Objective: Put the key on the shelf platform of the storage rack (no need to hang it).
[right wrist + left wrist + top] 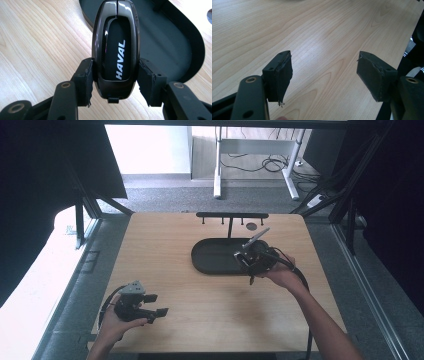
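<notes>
Handling: the glossy dark car key fob with white HAVAL lettering (115, 50) looks light, rigid and slippery, so by my judgement a grip across its two long sides, at the lower half, suits it best; a hard drop could mark its polished shell.
Look of the fob: a smooth, elongated oval, dark brown-black, with a recessed black centre panel, a seam at its far end and a small black tab at its near end.
Landmark: a black oval tray (212, 257) lies on the far half of the light wooden table (200, 330), with a black hook rack (232, 215) standing at its far edge.
Where the fob is: in the right gripper view it hangs over the table just beside the tray's near rim, its far end reaching over the rim.
Right gripper (113, 75): clamped on the fob, one padded jaw pressing each long side; in the high view it sits at the tray's right end (252, 260).
Left gripper (324, 75): jaws spread wide with nothing between them, well apart from the tray, near the table's front left corner (150, 307).
</notes>
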{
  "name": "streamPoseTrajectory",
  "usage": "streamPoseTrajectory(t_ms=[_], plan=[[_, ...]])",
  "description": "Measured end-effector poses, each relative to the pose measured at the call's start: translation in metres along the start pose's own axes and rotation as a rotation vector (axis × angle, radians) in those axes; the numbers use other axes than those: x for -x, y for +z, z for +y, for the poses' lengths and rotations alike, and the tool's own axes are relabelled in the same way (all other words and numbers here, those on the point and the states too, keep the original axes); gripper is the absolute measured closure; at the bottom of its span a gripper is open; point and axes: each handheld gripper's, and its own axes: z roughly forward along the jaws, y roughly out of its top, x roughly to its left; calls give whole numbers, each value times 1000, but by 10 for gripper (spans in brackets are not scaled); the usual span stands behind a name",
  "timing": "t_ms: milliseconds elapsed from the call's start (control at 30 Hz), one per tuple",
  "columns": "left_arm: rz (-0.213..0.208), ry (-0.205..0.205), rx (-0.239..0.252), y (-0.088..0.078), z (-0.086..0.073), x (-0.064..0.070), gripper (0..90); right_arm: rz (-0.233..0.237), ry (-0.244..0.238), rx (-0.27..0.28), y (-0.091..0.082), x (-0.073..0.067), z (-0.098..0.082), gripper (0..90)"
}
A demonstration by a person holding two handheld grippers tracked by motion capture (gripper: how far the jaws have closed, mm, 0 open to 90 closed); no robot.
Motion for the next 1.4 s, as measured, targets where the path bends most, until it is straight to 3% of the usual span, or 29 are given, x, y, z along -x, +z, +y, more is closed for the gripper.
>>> streamPoseTrajectory(t_ms=[1400], plan=[[3, -3, -5, 1, -1, -2, 291, 20, 23, -5, 18, 9, 10, 497]])
